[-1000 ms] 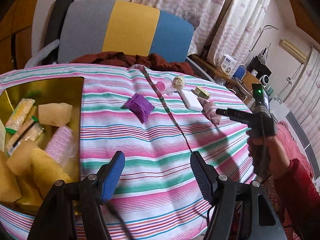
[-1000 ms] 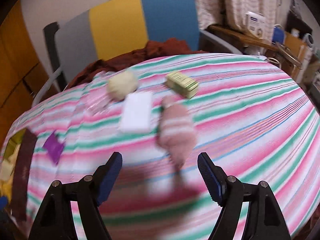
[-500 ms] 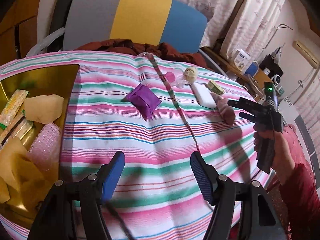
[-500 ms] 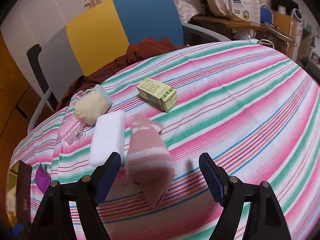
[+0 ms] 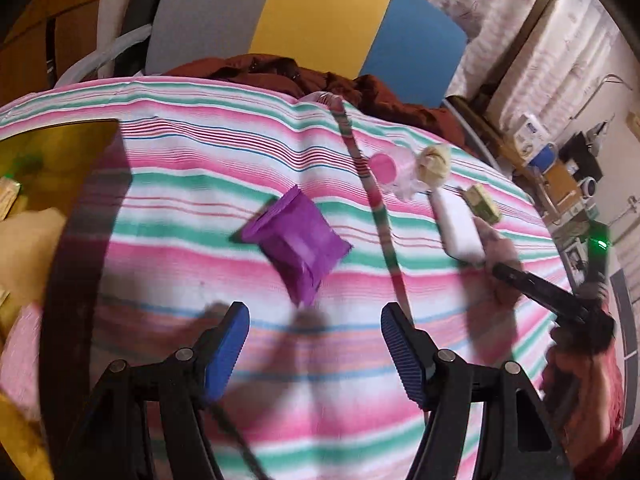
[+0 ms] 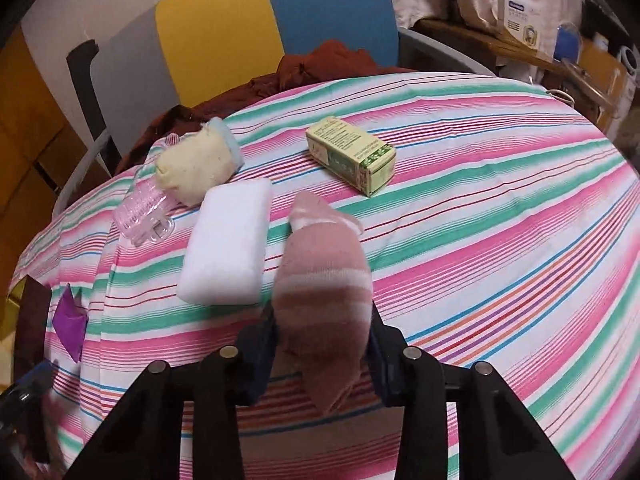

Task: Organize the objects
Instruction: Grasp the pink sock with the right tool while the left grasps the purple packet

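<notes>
- Pink striped sock [image 6: 324, 280] lies low in the middle of the right wrist view, squeezed between the right gripper's [image 6: 320, 344] fingers.
- A white sponge [image 6: 226, 246] touches its left side.
- The left gripper [image 5: 314, 330] is spread wide, holding nothing, just below the purple packet [image 5: 298, 240].

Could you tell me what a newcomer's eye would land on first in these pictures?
Probably the pink striped sock, pinched between the right gripper fingers beside the white sponge. Next, the purple packet on the striped tablecloth, just ahead of the open left gripper.
</notes>
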A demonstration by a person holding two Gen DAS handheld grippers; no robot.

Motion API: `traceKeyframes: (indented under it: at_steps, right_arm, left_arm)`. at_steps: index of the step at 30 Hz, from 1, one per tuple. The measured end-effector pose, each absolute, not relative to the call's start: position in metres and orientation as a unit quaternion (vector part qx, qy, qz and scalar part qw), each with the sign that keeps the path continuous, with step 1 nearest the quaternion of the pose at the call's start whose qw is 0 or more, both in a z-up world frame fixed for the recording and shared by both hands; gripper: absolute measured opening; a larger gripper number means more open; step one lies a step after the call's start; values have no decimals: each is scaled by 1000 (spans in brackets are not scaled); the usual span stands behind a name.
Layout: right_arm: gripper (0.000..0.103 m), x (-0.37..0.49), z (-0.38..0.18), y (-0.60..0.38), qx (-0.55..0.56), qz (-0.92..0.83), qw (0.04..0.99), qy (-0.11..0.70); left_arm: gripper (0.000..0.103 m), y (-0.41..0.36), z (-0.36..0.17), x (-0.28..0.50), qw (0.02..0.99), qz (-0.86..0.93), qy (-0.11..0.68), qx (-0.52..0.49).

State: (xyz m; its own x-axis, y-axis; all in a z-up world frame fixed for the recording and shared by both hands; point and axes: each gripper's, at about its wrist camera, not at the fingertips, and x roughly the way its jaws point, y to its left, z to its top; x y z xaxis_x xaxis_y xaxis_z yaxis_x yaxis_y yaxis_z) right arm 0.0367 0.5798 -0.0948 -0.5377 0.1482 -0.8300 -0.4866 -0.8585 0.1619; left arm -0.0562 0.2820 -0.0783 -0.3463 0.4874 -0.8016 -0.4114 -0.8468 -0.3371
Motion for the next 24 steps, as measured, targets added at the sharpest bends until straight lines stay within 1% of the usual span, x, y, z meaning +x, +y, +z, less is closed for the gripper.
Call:
traceKeyframes:
  at_steps: [6, 9, 12, 13, 14, 16, 19, 20, 24]
  right_arm:
    - [40, 37, -88, 579, -436, 861, 188, 182]
    - [40, 37, -84, 579, -431, 864, 189, 179]
    - [40, 38, -82, 580, -426, 866, 184, 186]
    - [40, 38, -80, 579, -424, 867, 184, 186]
    - [40, 38, -79, 579, -422, 868, 185, 185]
    - [40, 38, -77, 578, -419, 870, 185, 182]
    - [40, 38, -73, 576, -414, 873, 185, 177]
    - [40, 39, -73, 575, -414, 874, 186, 174]
    - [40, 39, -69, 571, -410, 878, 186, 163]
  left_arm:
    - [70, 304, -85, -85, 243, 825, -37, -509]
    - [70, 311, -87, -95, 239, 827, -29, -508]
    - [68, 315, -89, -101, 247, 832, -13, -497]
    - [63, 315, -90, -101, 249, 835, -4, -492]
    - [55, 316, -90, -99, 247, 840, 10, -483]
    - [54, 315, -91, -94, 253, 848, 34, -464]
    - [47, 315, -94, -82, 261, 860, 73, -432]
    - [47, 313, -94, -77, 262, 864, 79, -424]
    - [46, 302, -93, -71, 264, 867, 60, -418]
